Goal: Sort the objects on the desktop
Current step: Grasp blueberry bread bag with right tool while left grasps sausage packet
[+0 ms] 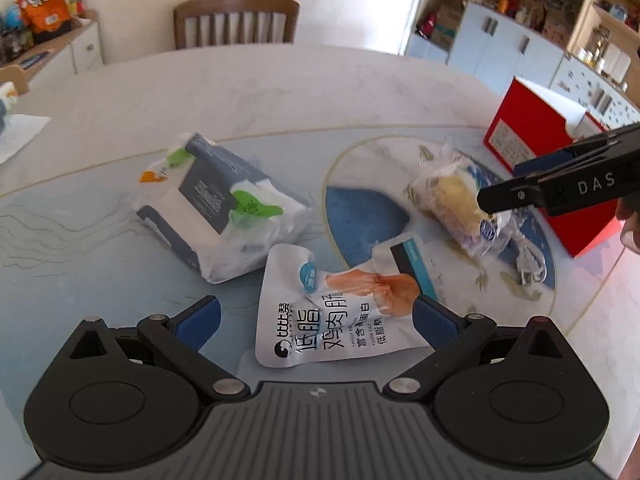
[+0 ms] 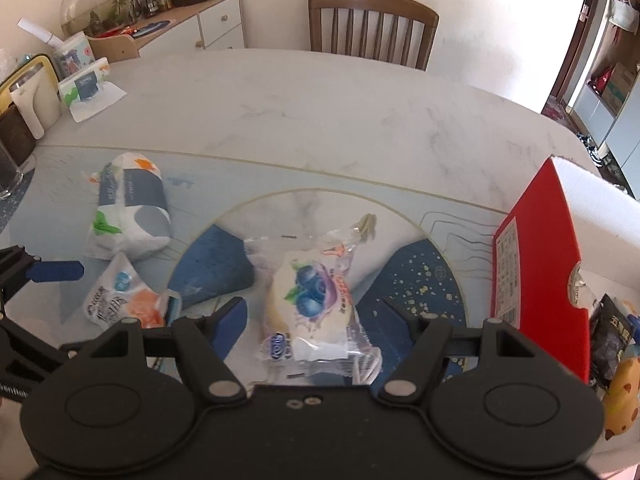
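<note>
Straddling, with left gripper (image 1: 316,318) spread wide, the chicken-breast pouch (image 1: 336,308) lying on the table mat (image 1: 80,240), and needing even closure; straddling, with right gripper (image 2: 310,320) likewise gaping and empty, the blueberry bread packet (image 2: 312,304) beside the red box (image 2: 540,248), aiming mid-packet.

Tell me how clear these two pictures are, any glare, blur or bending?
Left wrist view: the table edge bows from the fisheye, the doorway glows white, and the tissue pack and wrapped bread look soft; the chicken pouch print reads clearly. Right wrist view: same bowing, the wall beside the chair is washed out, the bread is slightly blurred.
</note>
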`<state>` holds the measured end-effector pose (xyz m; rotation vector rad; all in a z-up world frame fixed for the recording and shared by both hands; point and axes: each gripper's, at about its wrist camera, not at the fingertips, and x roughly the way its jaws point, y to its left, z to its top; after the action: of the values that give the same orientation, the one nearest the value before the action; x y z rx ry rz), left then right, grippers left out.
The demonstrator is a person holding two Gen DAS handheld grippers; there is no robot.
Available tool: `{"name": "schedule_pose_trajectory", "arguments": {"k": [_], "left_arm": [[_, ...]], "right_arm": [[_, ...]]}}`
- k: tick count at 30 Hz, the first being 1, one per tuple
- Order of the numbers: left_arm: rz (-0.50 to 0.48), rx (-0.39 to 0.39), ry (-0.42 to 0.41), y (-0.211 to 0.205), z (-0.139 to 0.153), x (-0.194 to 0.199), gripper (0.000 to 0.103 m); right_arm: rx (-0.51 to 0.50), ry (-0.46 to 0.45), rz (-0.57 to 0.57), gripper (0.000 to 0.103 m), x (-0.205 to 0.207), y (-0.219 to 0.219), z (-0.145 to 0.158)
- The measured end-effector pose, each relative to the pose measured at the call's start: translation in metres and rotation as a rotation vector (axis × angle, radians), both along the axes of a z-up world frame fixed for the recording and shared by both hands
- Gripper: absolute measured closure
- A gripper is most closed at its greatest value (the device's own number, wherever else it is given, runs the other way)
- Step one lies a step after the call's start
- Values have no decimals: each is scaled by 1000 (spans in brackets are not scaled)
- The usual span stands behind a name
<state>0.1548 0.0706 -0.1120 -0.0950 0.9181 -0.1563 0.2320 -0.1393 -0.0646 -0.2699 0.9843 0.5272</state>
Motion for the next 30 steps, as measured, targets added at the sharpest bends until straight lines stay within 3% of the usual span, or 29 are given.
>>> {"name": "schedule_pose_trajectory", "arguments": {"k": [6, 9, 14, 18, 21, 26, 30], "left_arm": [[-14, -7, 14, -3, -6, 8, 0], [-17, 18, 5, -11, -8, 10, 1], [-60, 126, -11, -28, -13, 9, 1], [-53, 131, -19, -30, -14, 11, 1], [-63, 145, -31, -33, -14, 11, 4], [-89, 139, -56, -35, -11, 4, 21], [-89, 125, -73, -33, -10, -2, 29]], "right_arm": [[-4, 16, 16, 31, 10, 1, -8], [-8, 22, 26, 31, 12, 3, -12], [-29, 20, 33, 31, 17, 6, -21], [-27, 29, 30, 31, 21, 9, -28], [-25, 28, 26, 31, 22, 12, -30], [-22, 24, 29, 34, 20, 15, -31], [-22, 28, 36, 45, 19, 15, -31]]}}
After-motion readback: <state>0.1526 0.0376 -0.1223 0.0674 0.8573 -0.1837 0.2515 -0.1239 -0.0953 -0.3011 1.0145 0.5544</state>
